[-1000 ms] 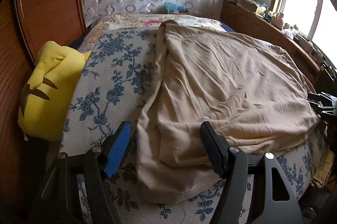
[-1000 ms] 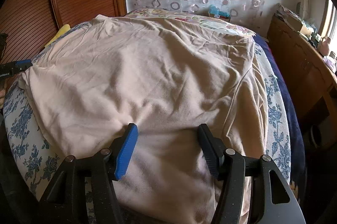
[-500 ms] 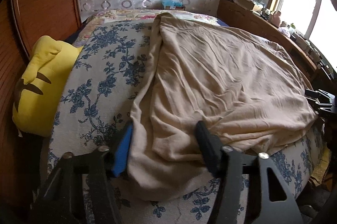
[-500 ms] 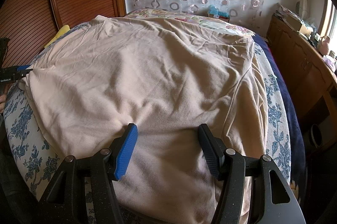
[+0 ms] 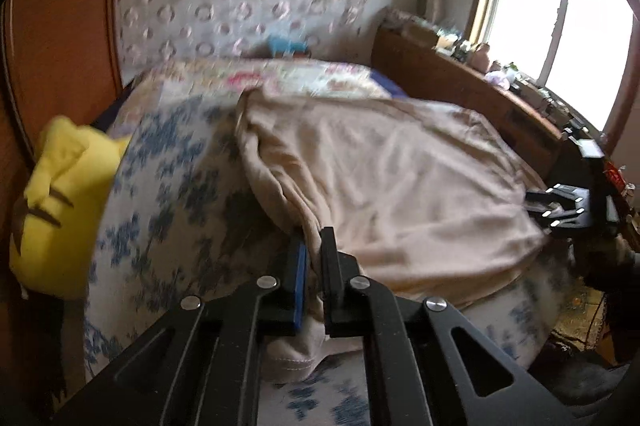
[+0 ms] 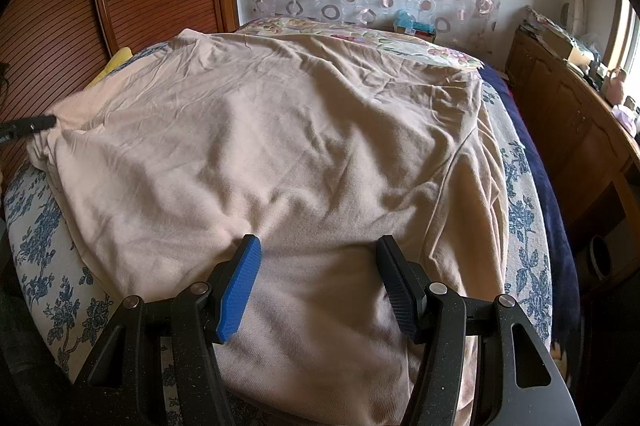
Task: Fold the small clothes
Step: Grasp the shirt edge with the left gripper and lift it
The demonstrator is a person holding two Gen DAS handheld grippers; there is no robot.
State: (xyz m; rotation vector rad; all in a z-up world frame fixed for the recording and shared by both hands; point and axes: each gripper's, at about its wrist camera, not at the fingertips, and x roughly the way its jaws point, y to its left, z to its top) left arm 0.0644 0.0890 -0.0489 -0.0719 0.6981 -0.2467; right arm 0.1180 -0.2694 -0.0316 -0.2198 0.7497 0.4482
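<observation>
Since a second ago the left claw [image 5: 313, 268] has closed, pinching the shirt [image 5: 400, 185] edge at lower centre to lift a fold; the right claw [image 6: 320, 286] hovers spread.

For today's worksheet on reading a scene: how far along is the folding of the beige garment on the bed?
Done: the beige garment lies spread flat on the floral bedcover; no fold shows yet. In hand: the left gripper, jaws just closed, pinches the garment's edge. The right gripper is open over the hem, gripping nothing. Left: every fold.
</observation>
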